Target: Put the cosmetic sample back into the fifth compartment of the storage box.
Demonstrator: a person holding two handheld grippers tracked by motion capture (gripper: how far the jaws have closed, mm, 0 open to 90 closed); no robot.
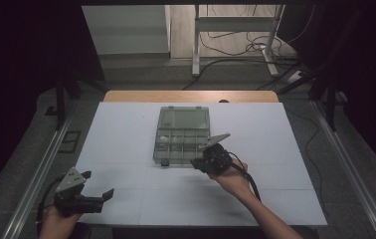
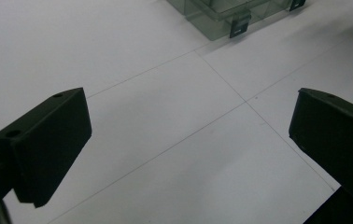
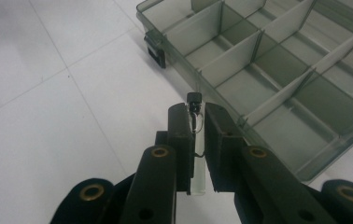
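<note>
right gripper (image 3: 197, 122): fingers (image 3: 180, 140) clamped on a small clear vial (image 3: 197, 168) with a black cap, pinched between the pads, cap poking out past the tips.
vial position: held just off the near edge of the compartment box (image 3: 277, 79), above the white worktop (image 3: 72, 116).
box: translucent grey, lid open, dividers visible; sits mid-worktop in the high view (image 1: 182, 137).
left gripper (image 1: 96, 186): fingers (image 2: 48, 144) wide apart, holding nothing, over bare worktop near the front left corner, well apart from the box.
</note>
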